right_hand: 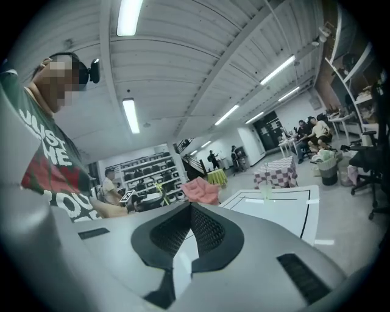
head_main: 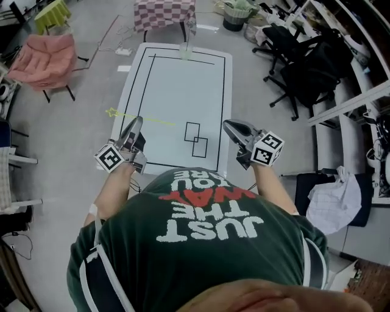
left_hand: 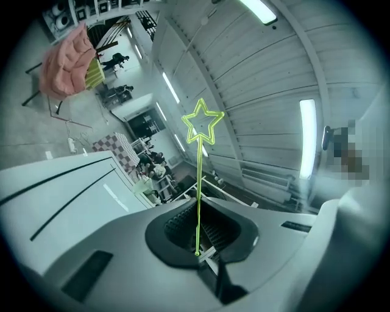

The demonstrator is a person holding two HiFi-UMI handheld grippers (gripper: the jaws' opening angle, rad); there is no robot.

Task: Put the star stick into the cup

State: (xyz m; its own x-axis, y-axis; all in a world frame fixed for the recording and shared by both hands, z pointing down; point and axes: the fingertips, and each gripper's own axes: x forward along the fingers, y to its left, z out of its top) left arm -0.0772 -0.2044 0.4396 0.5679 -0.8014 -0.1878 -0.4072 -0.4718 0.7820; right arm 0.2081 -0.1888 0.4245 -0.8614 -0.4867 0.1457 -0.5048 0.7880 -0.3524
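Jutting from between the closed left tongs (left_hand: 198, 210), star stick (left_hand: 198, 173).

Bright, even light from ceiling tubes (right_hand: 129, 16) — fisheye warp, dark corners.

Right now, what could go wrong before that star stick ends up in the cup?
1. The left gripper pinches the thin star stick only at its bottom end, so it could tilt or slip out.
2. The cup stands at the far end of the table and looks light; a poke from the long stick might tip it over.
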